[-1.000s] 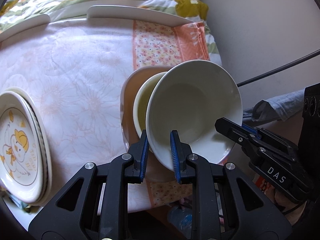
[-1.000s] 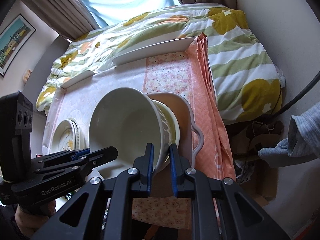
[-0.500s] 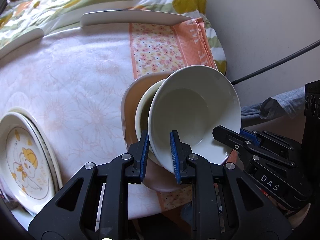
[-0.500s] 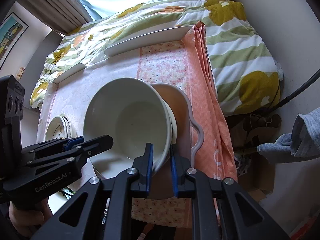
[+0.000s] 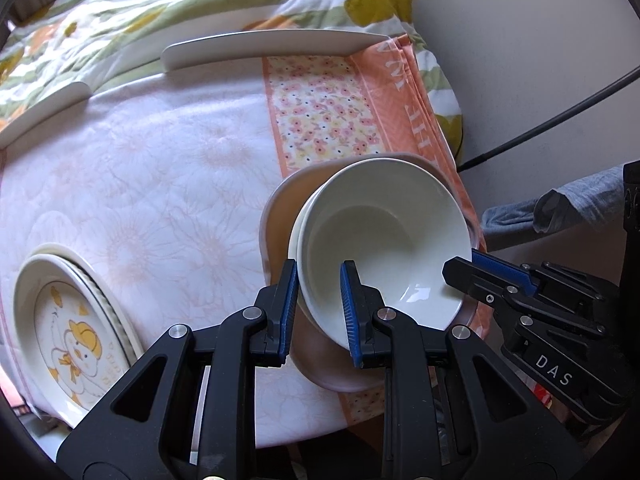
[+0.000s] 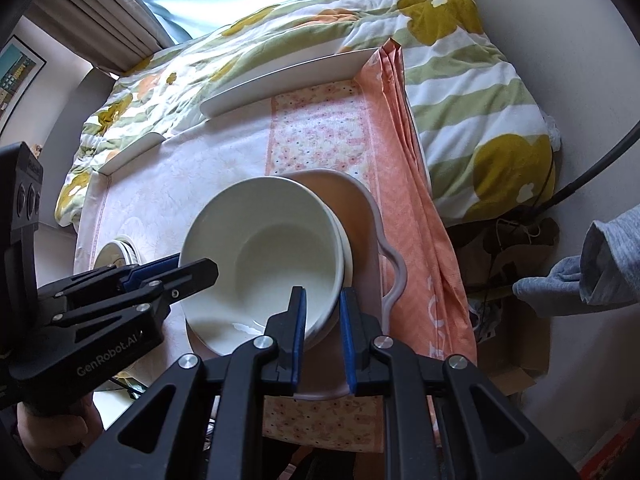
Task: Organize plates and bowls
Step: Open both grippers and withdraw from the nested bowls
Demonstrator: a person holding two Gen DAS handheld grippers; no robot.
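Observation:
A white bowl [image 5: 384,240] sits nested in a second pale bowl [image 5: 295,236] on a pink plate [image 5: 280,216] at the table's right end. My left gripper [image 5: 318,312] is shut on the white bowl's near-left rim. My right gripper [image 6: 323,336] is shut on the near-right rim of the white bowl [image 6: 264,256], one finger inside, one outside. The pink plate [image 6: 360,216] has a wavy handle on its right. A stack of duck-print plates [image 5: 68,336] lies at the left; it also shows in the right wrist view [image 6: 116,252].
The table has a pale floral cloth [image 5: 140,184] with an orange flowered strip [image 5: 324,108]. Two white rails [image 5: 272,46] edge its far side, with a green and yellow quilt [image 6: 460,92] beyond. A wall and a black cable [image 5: 560,116] are on the right.
The white bowl has come down from a steep tilt and settled into the lower bowl on the pink plate. Both grippers moved down with it.

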